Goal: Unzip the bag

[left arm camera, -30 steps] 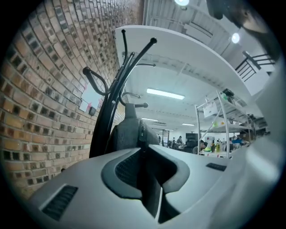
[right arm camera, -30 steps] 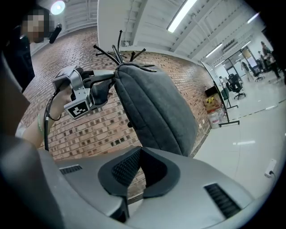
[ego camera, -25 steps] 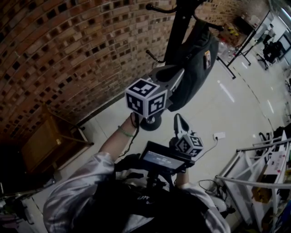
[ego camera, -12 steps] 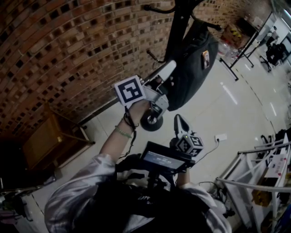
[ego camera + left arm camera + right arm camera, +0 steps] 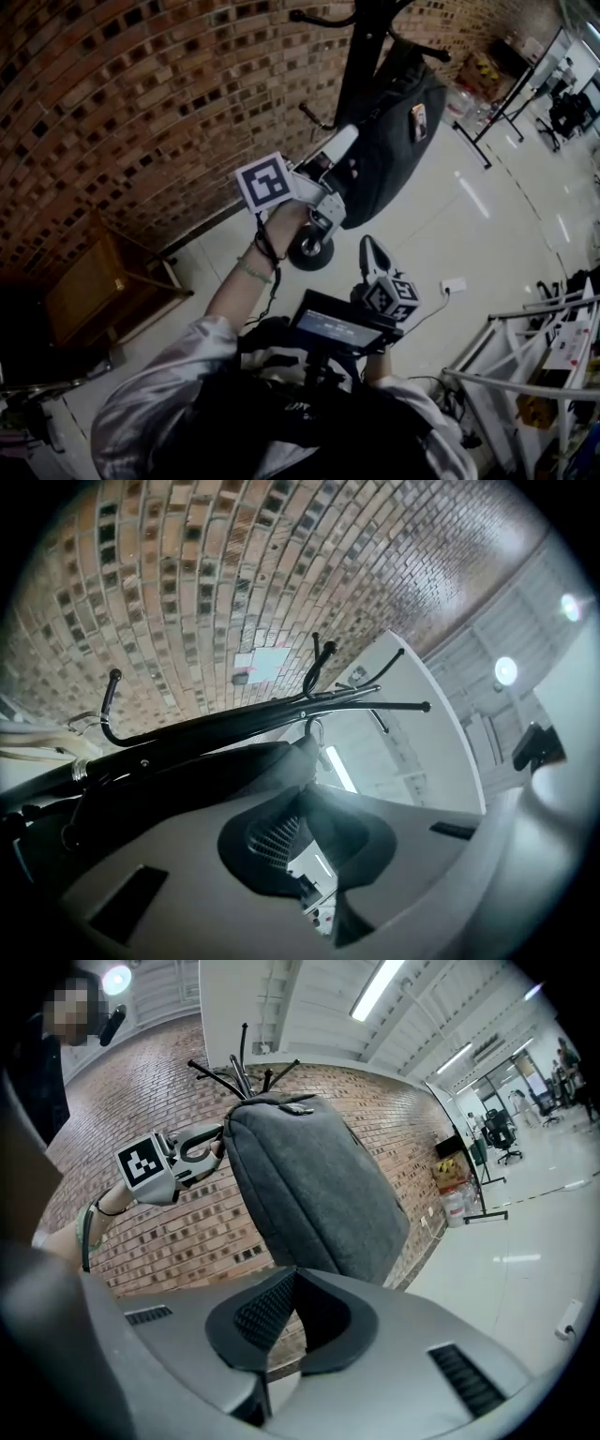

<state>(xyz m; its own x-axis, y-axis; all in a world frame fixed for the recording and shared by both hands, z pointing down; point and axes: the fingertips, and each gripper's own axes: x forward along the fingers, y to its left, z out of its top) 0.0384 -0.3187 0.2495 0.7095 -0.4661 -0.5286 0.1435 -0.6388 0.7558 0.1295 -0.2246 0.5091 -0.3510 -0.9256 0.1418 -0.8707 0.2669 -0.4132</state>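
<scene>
A dark grey backpack (image 5: 394, 131) hangs from a black coat stand (image 5: 361, 56) before a brick wall. My left gripper (image 5: 337, 145) is raised to the bag's upper left side, tips at its edge. In the right gripper view the left gripper (image 5: 221, 1143) touches the backpack (image 5: 309, 1185) near the top. In the left gripper view the jaws (image 5: 305, 761) meet right at the dark bag top (image 5: 187, 780); no zipper pull shows between them. My right gripper (image 5: 367, 246) is held low near my chest, shut (image 5: 292, 1279), away from the bag.
The stand's wheeled base (image 5: 309, 251) sits on a pale tiled floor. A wooden chair (image 5: 94, 291) stands at the left by the brick wall (image 5: 141, 94). White metal racks (image 5: 525, 356) fill the right. A floor socket (image 5: 453, 281) lies near them.
My left gripper has turned and risen toward the bag's upper side, now touching its edge. The right gripper has stayed in place.
</scene>
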